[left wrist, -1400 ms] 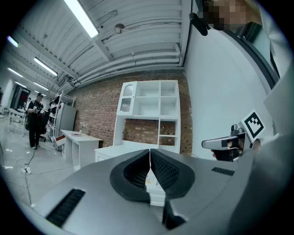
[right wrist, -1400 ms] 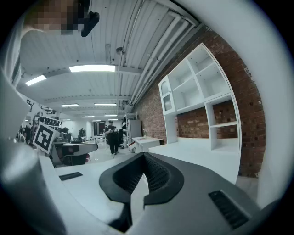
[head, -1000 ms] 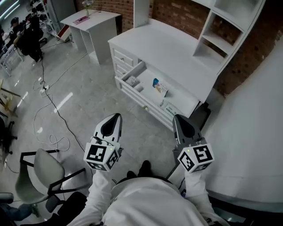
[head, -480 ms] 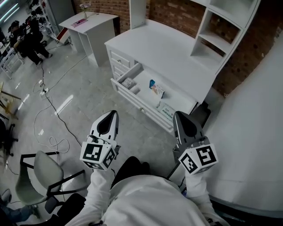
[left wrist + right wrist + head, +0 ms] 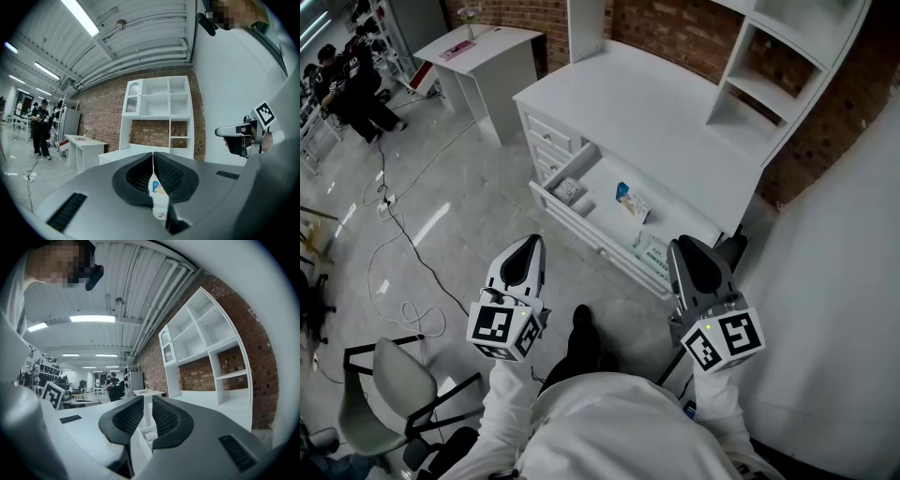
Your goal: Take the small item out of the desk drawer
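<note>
The white desk's drawer stands pulled open. A small blue-and-white item lies near its middle, a small grey box at its left end and another pack at its right end. My left gripper hangs over the floor short of the drawer, shut with nothing in it; the blue-and-white item shows below its tips. My right gripper is level with it, just before the drawer's right end. Its jaws are opening, with a slim gap and nothing between them.
The desk top carries a white shelf unit against a brick wall. A white wall closes in on the right. A small white table, floor cables, a chair and people are to the left.
The desk and open drawer have come closer and lower in the head view. A foot has stepped forward between the grippers. Both grippers keep their places in front of the body.
</note>
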Tool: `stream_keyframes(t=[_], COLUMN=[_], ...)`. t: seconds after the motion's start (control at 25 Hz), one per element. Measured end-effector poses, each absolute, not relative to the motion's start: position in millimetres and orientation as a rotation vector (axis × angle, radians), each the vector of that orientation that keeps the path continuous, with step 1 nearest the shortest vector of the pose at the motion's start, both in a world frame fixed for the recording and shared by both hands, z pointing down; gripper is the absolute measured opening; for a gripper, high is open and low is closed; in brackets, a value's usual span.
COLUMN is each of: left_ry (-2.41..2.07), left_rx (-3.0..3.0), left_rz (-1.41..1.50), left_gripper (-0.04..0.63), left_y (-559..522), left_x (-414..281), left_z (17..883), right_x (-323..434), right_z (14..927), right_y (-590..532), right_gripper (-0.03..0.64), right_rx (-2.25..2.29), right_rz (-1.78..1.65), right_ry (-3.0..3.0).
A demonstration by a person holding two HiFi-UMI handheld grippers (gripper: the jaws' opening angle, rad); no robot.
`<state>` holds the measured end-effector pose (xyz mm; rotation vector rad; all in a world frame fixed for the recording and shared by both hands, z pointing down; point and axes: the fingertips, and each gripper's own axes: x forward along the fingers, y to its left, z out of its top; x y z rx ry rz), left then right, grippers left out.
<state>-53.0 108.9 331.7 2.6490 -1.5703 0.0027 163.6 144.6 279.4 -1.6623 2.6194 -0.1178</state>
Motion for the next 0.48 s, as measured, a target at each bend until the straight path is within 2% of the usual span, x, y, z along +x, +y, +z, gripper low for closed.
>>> stream_keyframes(t=[0.24, 0.48], left_ry=[-1.568, -1.553], left_rx=[2.625, 2.611], left_rz=[0.0, -0.007], left_gripper=[0.023, 0.023], left_y=[45.7, -13.9], left_x=[-68.4, -82.9], left_z=[338.0, 341.8], right_x=[156.3, 150.2], right_z=[278.2, 279.3], right_y=[82.7, 25.1], right_gripper=[0.126, 0.14], right_rx=[-1.684, -1.692], right_rz=[-0.103, -0.113], right_ry=[2.624, 2.609])
